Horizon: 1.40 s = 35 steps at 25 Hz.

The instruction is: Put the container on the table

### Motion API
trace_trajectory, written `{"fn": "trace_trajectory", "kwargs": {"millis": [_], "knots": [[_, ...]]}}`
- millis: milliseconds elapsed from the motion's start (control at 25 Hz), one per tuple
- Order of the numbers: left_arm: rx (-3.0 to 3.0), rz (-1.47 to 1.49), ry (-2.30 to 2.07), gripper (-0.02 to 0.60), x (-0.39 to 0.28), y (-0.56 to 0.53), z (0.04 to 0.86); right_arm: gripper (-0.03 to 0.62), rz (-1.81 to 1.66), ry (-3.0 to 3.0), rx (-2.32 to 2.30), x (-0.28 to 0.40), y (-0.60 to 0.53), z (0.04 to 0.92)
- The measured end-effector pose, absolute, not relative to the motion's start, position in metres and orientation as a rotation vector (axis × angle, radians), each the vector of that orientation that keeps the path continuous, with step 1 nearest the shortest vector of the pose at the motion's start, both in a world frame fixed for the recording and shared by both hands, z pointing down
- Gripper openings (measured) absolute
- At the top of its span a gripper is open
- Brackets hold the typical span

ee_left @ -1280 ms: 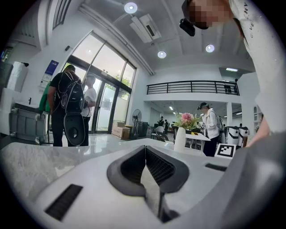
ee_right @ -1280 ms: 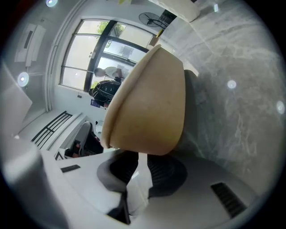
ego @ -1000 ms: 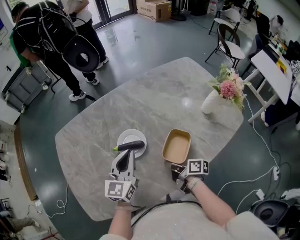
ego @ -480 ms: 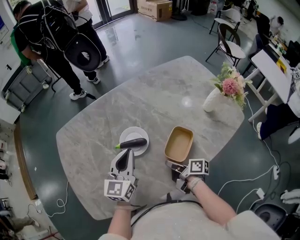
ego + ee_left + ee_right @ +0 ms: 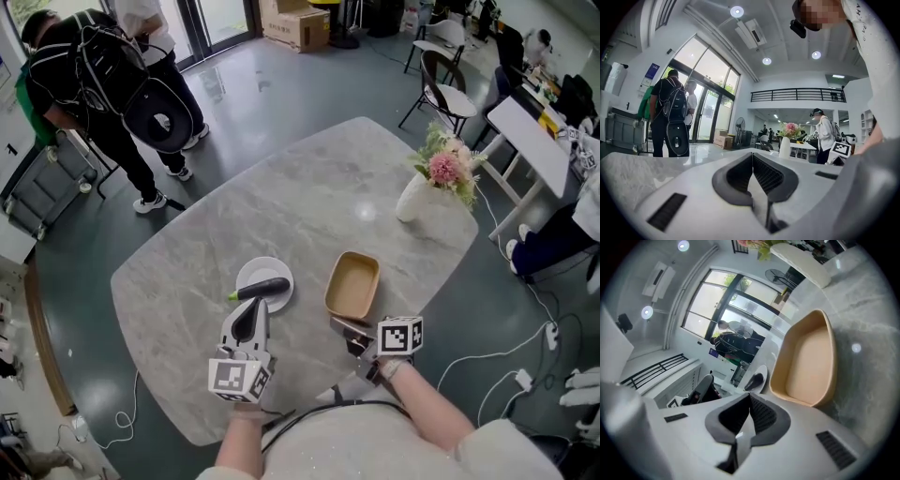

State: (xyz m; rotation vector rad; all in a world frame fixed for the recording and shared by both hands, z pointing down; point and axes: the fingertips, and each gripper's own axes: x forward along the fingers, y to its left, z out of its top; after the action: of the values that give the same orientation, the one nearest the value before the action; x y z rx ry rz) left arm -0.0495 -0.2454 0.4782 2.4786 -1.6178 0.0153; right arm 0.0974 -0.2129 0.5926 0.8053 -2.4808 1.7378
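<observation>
Your right gripper [image 5: 337,323] hovers just short of the empty tan container [image 5: 352,286], its jaws pressed together with nothing between them. The container sits flat on the grey marble table [image 5: 281,187], close at the gripper's 12 o'clock and clear of its tips.

Your left gripper [image 5: 254,307] points at the white plate [image 5: 250,274] at its 12 o'clock, jaws likewise closed and empty. Its tips are at the plate's near rim, and whether they touch it cannot be told. A dark eggplant [image 5: 266,289] with a green stem lies across the plate, which is just beside the container at its 9 o'clock.

Toward the table's far edge at 1 o'clock, a white vase [image 5: 411,199] holds pink flowers [image 5: 442,169]. Beyond the table at 10 o'clock, two people stand on the dark floor [image 5: 253,84], one wearing a black backpack [image 5: 103,61].
</observation>
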Motion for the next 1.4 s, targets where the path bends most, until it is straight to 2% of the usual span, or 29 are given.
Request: {"fn": "trace_trajectory", "kwargs": {"millis": [1000, 1400], "knots": [[2.61, -0.052, -1.51, 0.005, -0.04, -0.205, 0.459, 0.008, 0.449, -2.712, 1.513, 0.188, -0.2, 0.472], [2.583, -0.053, -1.581, 0.005, -0.045, -0.181, 0.454, 0.008, 0.254, -2.677, 1.536, 0.205, -0.184, 0.457]]}}
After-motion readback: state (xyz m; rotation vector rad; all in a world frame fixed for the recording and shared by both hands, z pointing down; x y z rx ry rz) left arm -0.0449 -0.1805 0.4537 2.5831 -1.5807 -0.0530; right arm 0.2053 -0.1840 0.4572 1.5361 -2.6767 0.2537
